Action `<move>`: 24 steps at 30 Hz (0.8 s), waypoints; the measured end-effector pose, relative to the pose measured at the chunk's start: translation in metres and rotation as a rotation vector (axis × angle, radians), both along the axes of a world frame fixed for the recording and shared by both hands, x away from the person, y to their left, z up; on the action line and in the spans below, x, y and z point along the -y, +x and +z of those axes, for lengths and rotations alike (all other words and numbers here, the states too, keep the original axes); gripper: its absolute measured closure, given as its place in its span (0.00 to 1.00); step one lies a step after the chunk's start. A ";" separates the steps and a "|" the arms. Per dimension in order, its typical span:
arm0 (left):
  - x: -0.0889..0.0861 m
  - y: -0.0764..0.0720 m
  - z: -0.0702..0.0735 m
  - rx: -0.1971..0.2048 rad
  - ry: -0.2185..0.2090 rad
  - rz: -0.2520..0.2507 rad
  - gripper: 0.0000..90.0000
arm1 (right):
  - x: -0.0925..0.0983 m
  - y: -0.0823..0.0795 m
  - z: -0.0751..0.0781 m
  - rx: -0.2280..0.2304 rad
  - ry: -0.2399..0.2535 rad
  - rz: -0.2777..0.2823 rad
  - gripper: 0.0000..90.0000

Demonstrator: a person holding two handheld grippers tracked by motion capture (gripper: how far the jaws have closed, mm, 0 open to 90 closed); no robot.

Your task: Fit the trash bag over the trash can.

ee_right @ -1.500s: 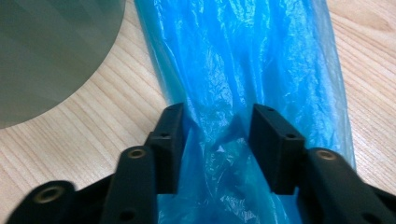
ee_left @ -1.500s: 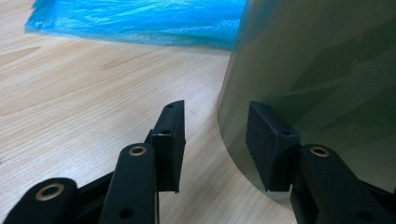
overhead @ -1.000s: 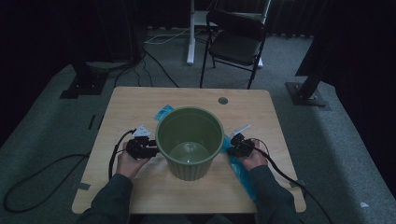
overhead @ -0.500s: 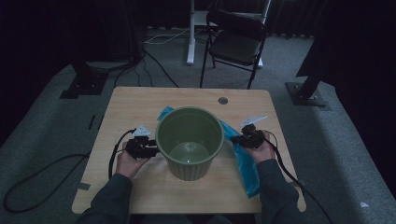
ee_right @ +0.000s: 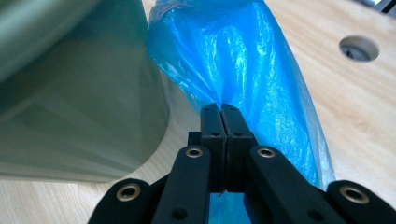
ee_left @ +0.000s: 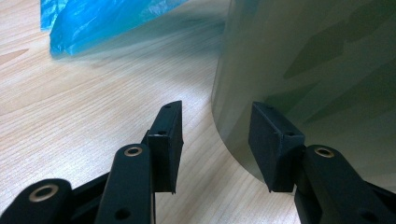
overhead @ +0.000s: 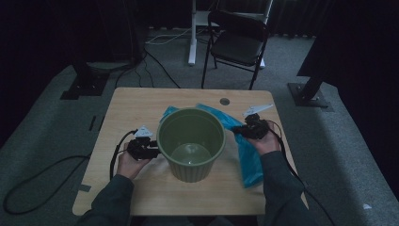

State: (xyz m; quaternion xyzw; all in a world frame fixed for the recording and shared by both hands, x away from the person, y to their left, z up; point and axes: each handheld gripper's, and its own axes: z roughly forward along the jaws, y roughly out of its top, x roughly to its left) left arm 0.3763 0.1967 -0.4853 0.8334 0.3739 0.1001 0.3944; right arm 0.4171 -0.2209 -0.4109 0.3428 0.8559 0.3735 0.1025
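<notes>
A green plastic bin (overhead: 190,172) stands upright in the middle of the wooden table (overhead: 136,106). My left gripper (overhead: 154,149) rests low at the bin's left side, open; in the left gripper view its jaws (ee_left: 217,135) stand apart beside the bin wall (ee_left: 317,70), holding nothing. My right gripper (overhead: 237,131) is raised at the bin's right side and shut on a blue plastic bag (overhead: 247,157). In the right gripper view the pinched film (ee_right: 233,60) stretches away from the closed jaws (ee_right: 221,108) beside the bin (ee_right: 79,93). Part of the bag (ee_left: 93,18) lies behind the bin.
A round cable hole (overhead: 224,101) sits near the table's far edge, also seen past the bag (ee_right: 358,48). A black folding chair (overhead: 235,44) and a white desk leg (overhead: 192,33) stand on the floor beyond. Cables trail from both grippers off the table.
My right gripper has risen with the blue bag, pulling it up off the table beside the bin. The left gripper and the bin have stayed put.
</notes>
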 end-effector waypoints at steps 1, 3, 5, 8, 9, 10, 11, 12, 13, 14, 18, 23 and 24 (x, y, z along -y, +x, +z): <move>0.000 0.000 0.000 0.000 0.000 -0.001 0.61 | -0.001 0.001 0.004 0.008 0.001 0.003 0.99; 0.000 0.000 0.000 0.000 0.000 -0.004 0.61 | -0.002 0.001 0.011 0.019 0.003 0.007 0.99; 0.000 0.000 0.000 0.000 0.000 -0.005 0.62 | -0.004 0.002 0.019 0.032 0.006 0.011 0.99; 0.000 0.000 0.000 0.000 0.000 -0.004 0.62 | -0.006 0.002 0.031 0.055 0.010 0.017 0.99; 0.000 0.000 0.001 -0.001 0.000 -0.003 0.62 | -0.007 0.002 0.035 0.064 0.012 0.020 0.99; 0.000 0.000 0.001 0.000 0.001 -0.002 0.62 | -0.009 0.002 0.040 0.073 0.012 0.025 0.99; 0.000 0.000 0.001 0.002 0.000 -0.002 0.62 | -0.010 0.002 0.044 0.078 0.014 0.028 0.99; 0.000 0.000 0.001 0.004 0.002 -0.001 0.62 | -0.012 0.002 0.047 0.083 0.015 0.029 0.99; 0.000 0.000 0.002 0.005 0.001 -0.001 0.62 | -0.014 0.003 0.051 0.089 0.013 0.033 0.99; 0.000 0.000 0.002 0.006 0.001 0.000 0.62 | -0.015 0.004 0.054 0.094 0.012 0.036 0.99; 0.000 0.000 0.002 0.006 0.002 -0.002 0.62 | -0.022 0.007 0.066 0.113 0.010 0.045 0.99; 0.000 0.000 0.002 0.010 0.002 -0.002 0.62 | -0.033 0.009 0.084 0.142 0.024 0.062 0.99; 0.000 -0.001 0.002 0.010 0.002 -0.003 0.62 | -0.035 0.010 0.086 0.145 0.025 0.064 0.99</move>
